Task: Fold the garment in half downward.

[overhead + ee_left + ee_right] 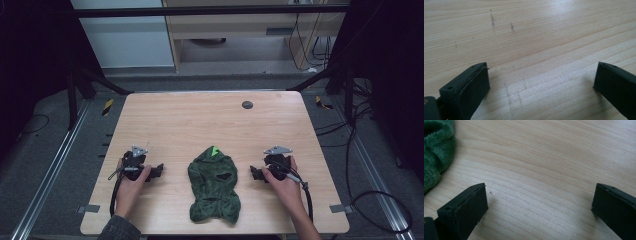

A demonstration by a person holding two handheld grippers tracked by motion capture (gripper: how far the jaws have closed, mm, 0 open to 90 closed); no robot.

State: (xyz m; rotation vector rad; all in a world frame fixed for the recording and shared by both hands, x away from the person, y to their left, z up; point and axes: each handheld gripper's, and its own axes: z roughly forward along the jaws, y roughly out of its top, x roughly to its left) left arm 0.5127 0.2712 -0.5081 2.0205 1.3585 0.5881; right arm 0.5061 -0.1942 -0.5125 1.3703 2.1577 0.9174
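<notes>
High view shows a small dark green fleece garment (213,184), seemingly a pet's hooded coat with a bright green tag at its far end, lying flat at the middle of the near half of the wooden table (210,117). It lies lengthwise from near to far, which leaves both long sides open to an approach. The left gripper (158,170) rests on the table to the garment's left, and the right gripper (254,174) to its right, each held by a hand and pointing inward, near the cloth but apart from it. This mirrored stance looks like a ready position, probably before a two-handed fold or lift.

Left gripper view has both jaws spread wide over bare wood, gripping nothing. Right gripper view likewise has jaws wide apart and empty, with the fleece edge at the upper left. A small dark round disc (247,105) sits far back on the table.
</notes>
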